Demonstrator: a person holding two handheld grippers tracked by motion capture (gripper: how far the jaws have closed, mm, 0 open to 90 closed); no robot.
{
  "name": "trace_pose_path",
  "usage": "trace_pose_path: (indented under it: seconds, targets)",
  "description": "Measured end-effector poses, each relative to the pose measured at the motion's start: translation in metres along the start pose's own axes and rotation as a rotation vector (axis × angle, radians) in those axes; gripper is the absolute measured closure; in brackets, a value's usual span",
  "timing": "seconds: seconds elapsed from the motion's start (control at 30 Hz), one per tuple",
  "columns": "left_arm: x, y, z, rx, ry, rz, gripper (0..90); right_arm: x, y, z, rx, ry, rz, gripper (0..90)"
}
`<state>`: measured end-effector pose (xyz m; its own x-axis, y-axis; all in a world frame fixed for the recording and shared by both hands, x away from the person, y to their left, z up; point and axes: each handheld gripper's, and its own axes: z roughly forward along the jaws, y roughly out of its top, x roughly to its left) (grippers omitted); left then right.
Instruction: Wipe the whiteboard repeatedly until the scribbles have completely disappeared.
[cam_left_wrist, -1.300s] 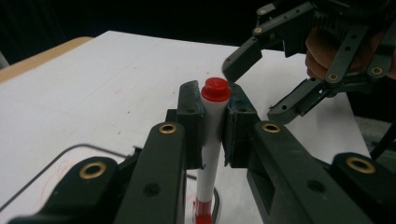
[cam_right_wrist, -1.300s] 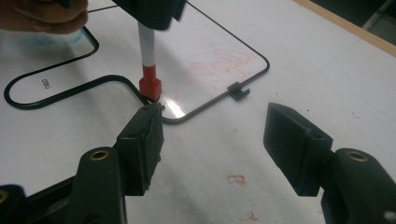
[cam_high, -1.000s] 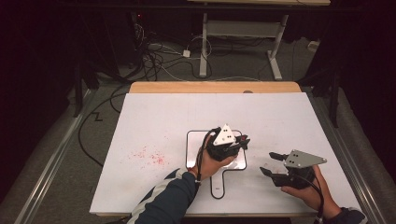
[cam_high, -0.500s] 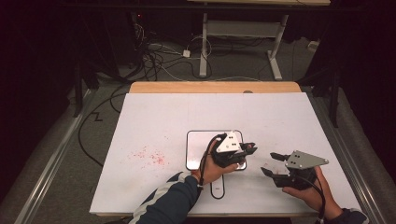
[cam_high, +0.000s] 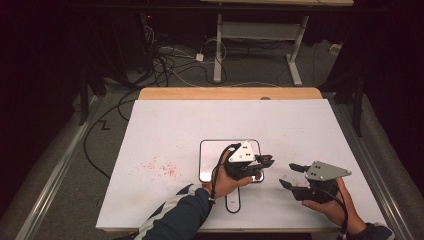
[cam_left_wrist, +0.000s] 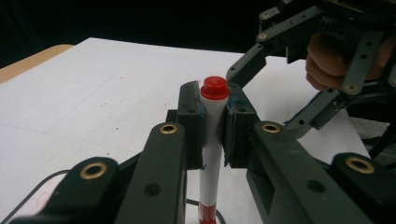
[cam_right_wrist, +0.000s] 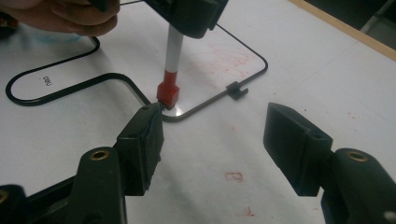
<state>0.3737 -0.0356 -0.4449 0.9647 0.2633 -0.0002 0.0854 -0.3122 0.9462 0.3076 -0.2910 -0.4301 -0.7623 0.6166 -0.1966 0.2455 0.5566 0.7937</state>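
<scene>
Red smudges (cam_high: 161, 168): left of centre in the high view, faint marks on the white surface (cam_high: 165, 130); they look like leftover ink.
Board (cam_high: 210, 150): centre of the high view, a small whiteboard with a dark rim lying flat; the right gripper view shows faint red scribble on its face.
Left hand-held gripper (cam_left_wrist: 214, 123): lower centre of the high view, over the board's right edge; jaws clamped on the marker.
Marker (cam_left_wrist: 212, 140): white barrel, red at both ends, held upright between the left jaws; in the right gripper view its lower red end (cam_right_wrist: 168, 93) sits at the board's rim, touching or just above, I cannot tell which.
Right hand-held gripper (cam_right_wrist: 212, 144): lower right of the high view, jaws apart with nothing between them, near the marker's lower end.
Progress: marker is picked up and brought to the board; the lower end looks like a cap, so uncapping and writing seem left to do.
</scene>
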Motion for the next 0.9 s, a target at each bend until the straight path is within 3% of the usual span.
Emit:
trace_pose_path:
  seconds: [0.17, 0.23, 0.27, 0.4, 0.43, 0.5, 0.57, 0.67, 0.77, 0.9]
  targets:
    - [0.025, 0.004, 0.003, 0.018, 0.062, 0.002, 78.1, 0.001, 0.001, 0.001, 0.002, 0.004, -0.004, 38.4]
    - [0.03, 0.004, 0.004, 0.018, 0.063, -0.009, 78.1, 0.001, 0.0, 0.001, 0.003, 0.004, -0.004, 38.5]
    - [0.043, 0.005, 0.003, 0.023, 0.106, -0.01, 78.1, 0.0, 0.0, 0.001, 0.003, 0.006, -0.001, 38.5]
    - [0.066, 0.006, 0.003, 0.035, 0.169, -0.035, 78.1, 0.0, -0.002, 0.002, 0.005, 0.008, 0.0, 38.4]
    - [0.066, 0.006, 0.003, 0.035, 0.169, -0.035, 78.1, 0.0, -0.002, 0.002, 0.007, 0.007, -0.003, 38.4]
    - [0.073, 0.005, 0.002, 0.021, 0.174, -0.075, 78.1, 0.0, -0.002, 0.002, 0.008, 0.007, -0.006, 38.4]
    - [0.07, 0.004, 0.002, 0.013, 0.147, -0.082, 78.1, 0.0, -0.002, 0.001, 0.007, 0.006, -0.007, 38.5]
    - [0.053, 0.003, 0.0, 0.012, 0.084, -0.052, 78.1, -0.001, -0.003, 0.0, 0.005, 0.003, -0.001, 38.5]
    - [0.039, -0.001, -0.007, 0.008, 0.049, -0.027, 78.1, -0.001, -0.003, -0.001, 0.005, 0.0, -0.001, 38.5]
    - [0.034, -0.003, -0.016, 0.026, 0.052, 0.024, 78.0, 0.002, -0.002, 0.0, 0.008, 0.001, -0.007, 38.6]
